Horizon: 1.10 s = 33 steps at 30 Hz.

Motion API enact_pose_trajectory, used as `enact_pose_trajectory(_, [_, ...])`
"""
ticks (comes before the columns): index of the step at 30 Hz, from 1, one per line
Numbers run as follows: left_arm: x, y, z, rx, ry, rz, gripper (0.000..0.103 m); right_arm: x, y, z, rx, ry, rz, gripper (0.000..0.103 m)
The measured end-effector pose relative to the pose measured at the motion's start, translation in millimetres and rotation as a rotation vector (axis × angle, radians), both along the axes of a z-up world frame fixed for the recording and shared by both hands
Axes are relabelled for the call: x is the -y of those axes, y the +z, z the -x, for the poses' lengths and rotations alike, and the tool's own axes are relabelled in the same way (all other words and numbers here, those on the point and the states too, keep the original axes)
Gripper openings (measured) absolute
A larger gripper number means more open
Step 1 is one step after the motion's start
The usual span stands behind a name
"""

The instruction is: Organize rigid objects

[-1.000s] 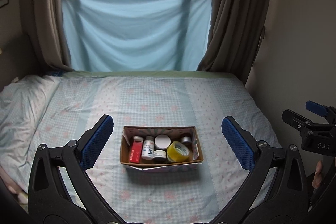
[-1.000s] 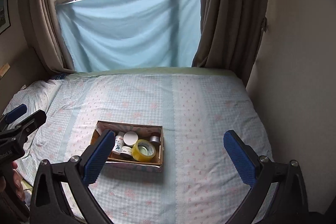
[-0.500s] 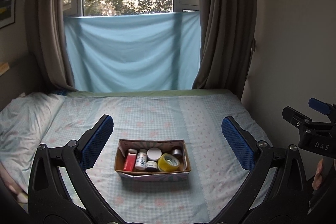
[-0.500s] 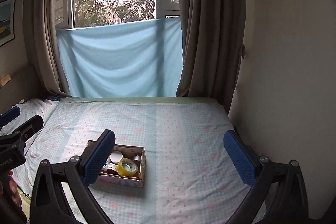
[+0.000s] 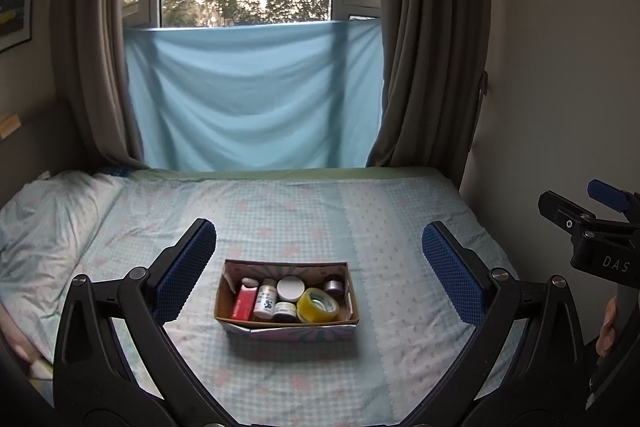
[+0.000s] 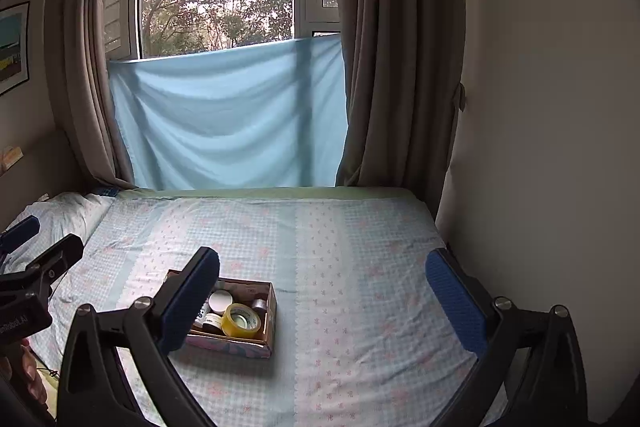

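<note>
A cardboard box [image 5: 348, 287] sits on the bed and holds a red carton [image 5: 245, 303], a white bottle [image 5: 265, 301], a white round jar [image 5: 290, 287], a small dark jar [image 5: 285, 311], a yellow tape roll [image 5: 318, 305] and a silver tin [image 5: 334, 286]. My left gripper [image 5: 318, 271] is open and empty, held back above the box. In the right wrist view the box [image 6: 271, 311] lies at lower left, partly behind my left finger; the tape roll [image 6: 241, 319] shows. My right gripper [image 6: 322, 303] is open and empty, right of the box.
The bed [image 5: 304, 211] has a pale blue checked sheet and a pillow [image 5: 44, 211] at the left. A blue cloth [image 5: 252, 95] hangs under the window between brown curtains. A wall [image 6: 540, 107] runs along the bed's right side. The other gripper shows at the right edge [image 5: 592, 239].
Both grippers have pulled back and tilted up from the box, so the box looks smaller and lower and more of the window shows. Both stay open.
</note>
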<state>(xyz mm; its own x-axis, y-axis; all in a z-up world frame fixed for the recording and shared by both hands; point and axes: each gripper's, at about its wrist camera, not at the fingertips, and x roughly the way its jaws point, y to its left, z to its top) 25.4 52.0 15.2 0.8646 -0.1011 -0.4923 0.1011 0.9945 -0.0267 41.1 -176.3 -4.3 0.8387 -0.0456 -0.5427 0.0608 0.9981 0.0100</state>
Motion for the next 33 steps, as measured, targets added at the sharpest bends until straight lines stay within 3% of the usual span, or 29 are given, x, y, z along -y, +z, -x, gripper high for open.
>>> enact_pose_trajectory(33, [-4.9, 2.8, 2.4, 0.022, 0.027, -0.004, 0.103, -1.2, -0.1, -5.6, -0.001, 0.003, 0.0, 0.103])
